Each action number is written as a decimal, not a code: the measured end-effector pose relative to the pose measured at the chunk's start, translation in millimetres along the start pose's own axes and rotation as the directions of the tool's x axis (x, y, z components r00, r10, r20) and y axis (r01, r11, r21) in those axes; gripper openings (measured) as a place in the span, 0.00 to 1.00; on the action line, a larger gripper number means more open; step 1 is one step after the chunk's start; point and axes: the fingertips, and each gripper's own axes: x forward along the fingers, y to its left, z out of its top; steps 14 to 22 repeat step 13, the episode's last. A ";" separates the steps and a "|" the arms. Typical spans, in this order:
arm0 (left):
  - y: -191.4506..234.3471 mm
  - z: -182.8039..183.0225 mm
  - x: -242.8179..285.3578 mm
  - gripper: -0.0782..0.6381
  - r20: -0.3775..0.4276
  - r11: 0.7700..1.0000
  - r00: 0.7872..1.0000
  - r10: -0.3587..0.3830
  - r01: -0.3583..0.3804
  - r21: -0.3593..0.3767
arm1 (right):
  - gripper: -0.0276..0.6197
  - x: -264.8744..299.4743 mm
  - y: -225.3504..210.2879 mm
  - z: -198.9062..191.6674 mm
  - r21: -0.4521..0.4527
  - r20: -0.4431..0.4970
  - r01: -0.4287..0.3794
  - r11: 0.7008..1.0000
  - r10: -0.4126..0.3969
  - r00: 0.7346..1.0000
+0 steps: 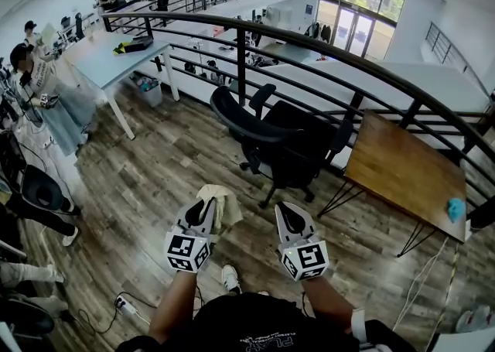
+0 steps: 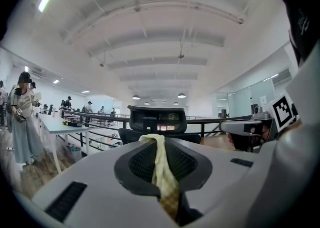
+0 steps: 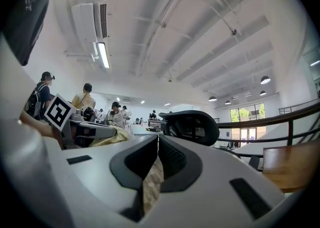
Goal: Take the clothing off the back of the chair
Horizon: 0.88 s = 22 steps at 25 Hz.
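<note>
While the head view is looking steeply down, the left gripper (image 1: 204,206) is sitting at lower centre-left of the frame, with the clothing (image 1: 220,203), a pale yellow bundle, bunching at its tip. The black chair (image 1: 282,141) is standing mid-frame, above both grippers and apart from the cloth, with nothing pale showing on its back. The right gripper (image 1: 288,213) is hovering just right of the left one, carrying nothing.

Judging the step: the removal looks done, with the garment already off the chair and hanging over the wood floor (image 1: 155,180). The next move is probably calling for a spot to set it down, with the grip kept firm and the loose part kept away from the chair's arms.

Left gripper view: the jaws are pressing together on a narrow strip of the clothing (image 2: 161,164). The strip is running up the middle of the frame between the fingers (image 2: 186,162) and folding over their tips. The chair (image 2: 159,120) is showing beyond at centre, not touching the cloth. The right gripper (image 2: 244,127) is poking in at mid-right.

Right gripper view: the fingers (image 3: 172,159) are lying together. Only a sliver of floor is showing through the seam, and no cloth is lying between them. The clothing (image 3: 107,137) is appearing at mid-left, bunched at the left gripper (image 3: 90,131) and well off these jaws. The chair (image 3: 192,124) is sitting just right of centre.
</note>
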 end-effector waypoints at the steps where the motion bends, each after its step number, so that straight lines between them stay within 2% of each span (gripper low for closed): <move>1: 0.2 -0.8 -0.1 0.18 -0.003 1.000 1.000 -0.003 0.003 0.002 | 0.08 0.4 0.0 -1.2 -0.001 -0.005 0.002 1.000 -0.002 1.000; 7: 6.4 -4.7 -1.3 0.18 -0.012 1.000 1.000 0.014 -0.014 0.002 | 0.08 2.5 -2.3 -7.9 0.003 -0.020 0.007 1.000 -0.007 1.000; 22: 7.2 -5.2 0.2 0.18 -0.017 1.000 1.000 0.002 -0.002 0.006 | 0.08 6.8 -0.9 -12.5 0.002 -0.025 0.008 1.000 -0.008 1.000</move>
